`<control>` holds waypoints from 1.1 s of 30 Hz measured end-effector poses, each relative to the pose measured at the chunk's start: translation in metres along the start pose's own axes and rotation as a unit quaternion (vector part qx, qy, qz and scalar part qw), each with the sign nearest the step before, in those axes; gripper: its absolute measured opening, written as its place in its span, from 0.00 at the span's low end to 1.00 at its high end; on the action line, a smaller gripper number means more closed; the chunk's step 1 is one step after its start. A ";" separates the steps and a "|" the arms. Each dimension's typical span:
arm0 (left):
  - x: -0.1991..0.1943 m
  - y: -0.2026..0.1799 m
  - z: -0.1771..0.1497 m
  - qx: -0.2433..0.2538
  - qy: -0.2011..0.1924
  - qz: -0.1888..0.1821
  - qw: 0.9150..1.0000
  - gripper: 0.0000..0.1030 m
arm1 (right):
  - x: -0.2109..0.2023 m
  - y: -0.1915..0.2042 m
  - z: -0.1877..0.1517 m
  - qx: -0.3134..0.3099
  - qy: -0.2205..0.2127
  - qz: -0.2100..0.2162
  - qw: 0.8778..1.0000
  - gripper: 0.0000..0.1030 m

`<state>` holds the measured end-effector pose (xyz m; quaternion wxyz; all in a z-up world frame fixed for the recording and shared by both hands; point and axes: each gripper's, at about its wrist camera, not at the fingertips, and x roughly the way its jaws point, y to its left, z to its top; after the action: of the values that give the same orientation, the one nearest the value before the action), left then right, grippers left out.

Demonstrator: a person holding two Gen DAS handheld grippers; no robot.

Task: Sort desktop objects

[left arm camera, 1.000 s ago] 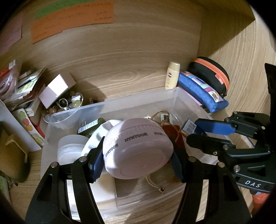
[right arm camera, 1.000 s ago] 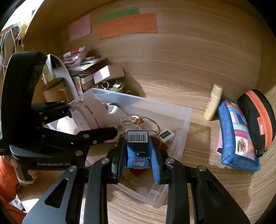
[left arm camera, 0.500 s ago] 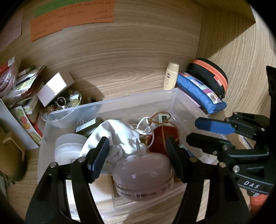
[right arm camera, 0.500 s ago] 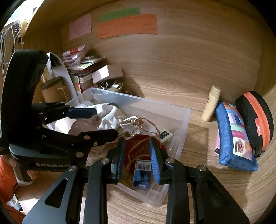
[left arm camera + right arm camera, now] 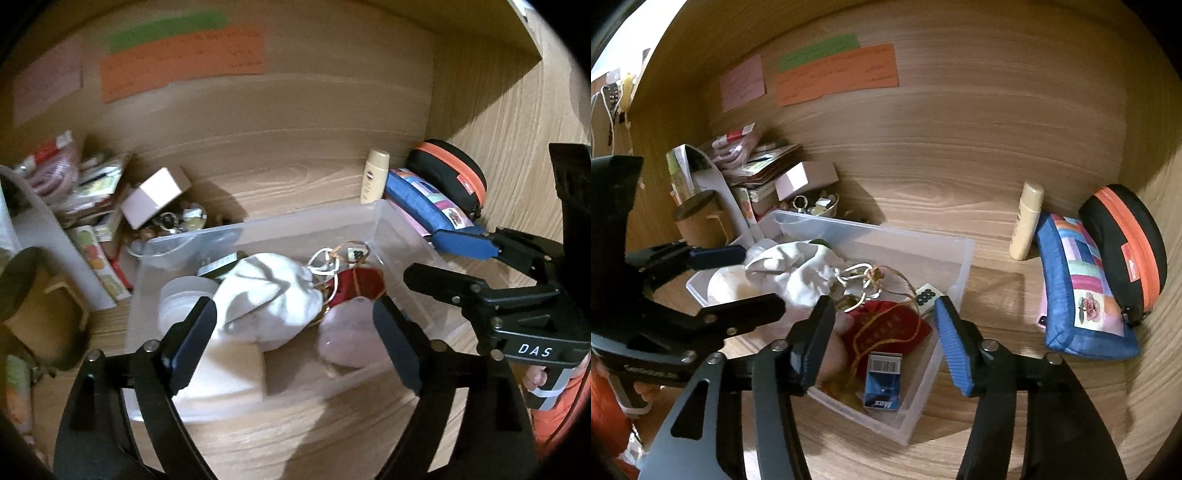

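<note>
A clear plastic bin (image 5: 306,225) (image 5: 956,254) stands on the wooden desk. In it lie a white cloth bag (image 5: 269,295) (image 5: 790,266), a pink round case (image 5: 351,336), a red pouch (image 5: 886,328) and a blue Max box (image 5: 883,380). My left gripper (image 5: 291,339) is open and empty above the bin's near side. My right gripper (image 5: 882,339) is open and empty above the red pouch. The right gripper also shows in the left wrist view (image 5: 439,258), and the left gripper in the right wrist view (image 5: 738,280).
A cream bottle (image 5: 1027,221), a blue patchwork pouch (image 5: 1078,288) and a black-and-orange case (image 5: 1126,240) lie right of the bin. A stack of books, a pink box (image 5: 805,179) and a brown cup (image 5: 698,221) crowd the left. Paper notes (image 5: 834,74) hang on the back wall.
My left gripper let go of the pink case and my right let go of the blue box; both now lie in the bin. Both grippers opened wider and drew back.
</note>
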<state>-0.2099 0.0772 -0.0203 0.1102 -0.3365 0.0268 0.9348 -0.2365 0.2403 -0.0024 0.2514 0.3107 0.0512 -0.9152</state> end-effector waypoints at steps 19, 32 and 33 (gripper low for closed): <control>-0.104 0.006 -0.024 -0.017 -0.087 0.060 0.994 0.95 | -0.080 0.068 -0.009 -0.043 -0.054 -0.047 0.997 0.83; -0.162 -0.002 -0.055 -0.037 -0.128 0.080 0.988 0.98 | -0.141 0.104 -0.036 -0.056 -0.114 -0.081 0.989 0.99; -0.165 -0.003 -0.058 -0.038 -0.129 0.081 0.988 0.98 | -0.143 0.105 -0.037 -0.056 -0.116 -0.085 0.988 1.00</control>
<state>-0.0495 0.0423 0.0397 0.0242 -0.2133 0.0041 0.9767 -0.0674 0.2198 0.0596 0.1943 0.1819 0.0994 -0.9588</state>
